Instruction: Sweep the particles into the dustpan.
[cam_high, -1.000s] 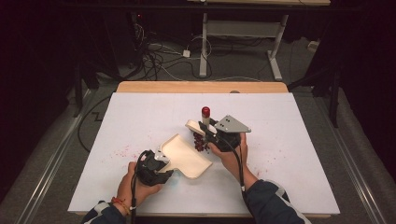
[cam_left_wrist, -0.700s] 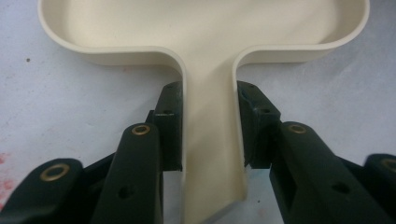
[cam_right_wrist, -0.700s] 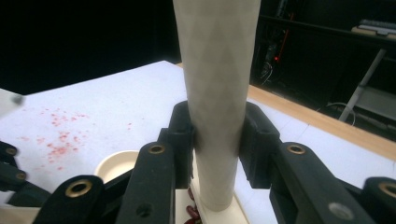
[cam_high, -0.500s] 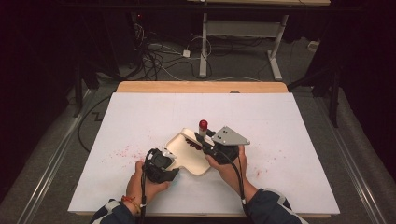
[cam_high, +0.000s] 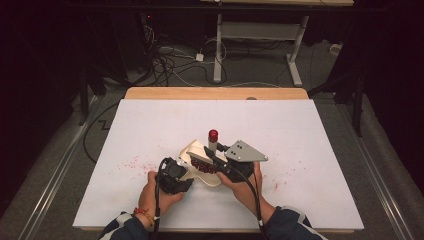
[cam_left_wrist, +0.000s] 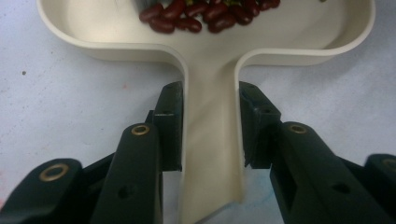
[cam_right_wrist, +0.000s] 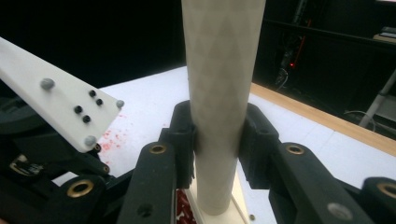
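Left gripper has its jaws clamped on the handle of the cream scoop, right gripper pinches a pale tube upright over it, near the desk's front edge. I'd keep the scoop level so the beans don't roll out. Tube's lower end is hidden, contents unclear.

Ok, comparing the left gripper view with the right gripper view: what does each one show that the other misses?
The left gripper view shows the left tool clamped on the cream dish's handle, with the dish's rim and a row of beans visible. The right gripper view shows the right tool gripping an upright white tube, plus the table's wooden edge. Both show red beans and the white table cover.
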